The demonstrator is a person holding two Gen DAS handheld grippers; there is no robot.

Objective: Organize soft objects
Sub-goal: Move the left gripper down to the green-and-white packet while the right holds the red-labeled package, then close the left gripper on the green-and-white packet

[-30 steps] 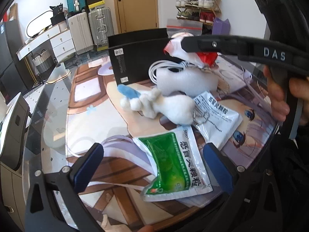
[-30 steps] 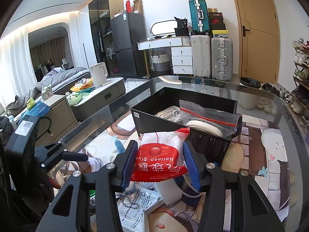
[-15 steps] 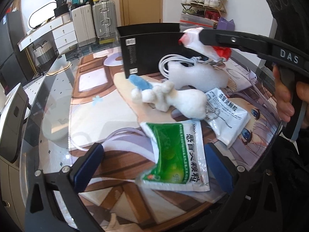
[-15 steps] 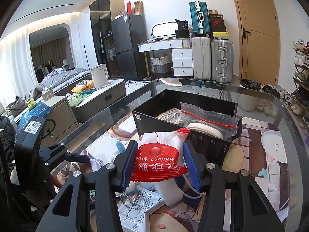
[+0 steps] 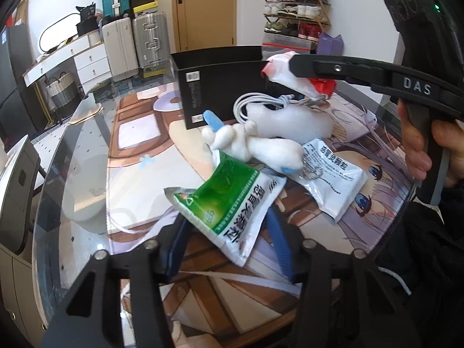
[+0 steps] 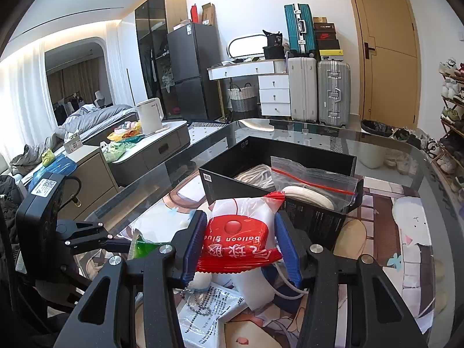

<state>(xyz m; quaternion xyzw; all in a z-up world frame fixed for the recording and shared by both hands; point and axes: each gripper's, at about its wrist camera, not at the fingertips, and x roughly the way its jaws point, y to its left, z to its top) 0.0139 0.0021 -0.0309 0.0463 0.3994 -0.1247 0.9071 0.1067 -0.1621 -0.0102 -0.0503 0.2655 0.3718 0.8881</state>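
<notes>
Two claws point(image 5: 229, 243) point(image 6: 240, 249) apparently clamp two packets point(image 5: 232, 203) point(image 6: 240, 240).

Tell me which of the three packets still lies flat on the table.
The white packet beside the plush toy. The green packet is in the left gripper, the red packet in the right gripper.

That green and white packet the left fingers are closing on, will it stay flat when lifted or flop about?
The green and white packet will probably flop: it is a thin sachet, already bent and lifted at one end between the left gripper's fingers, which have just been closing. It looks light. Its glossy film may be slippery.
</notes>
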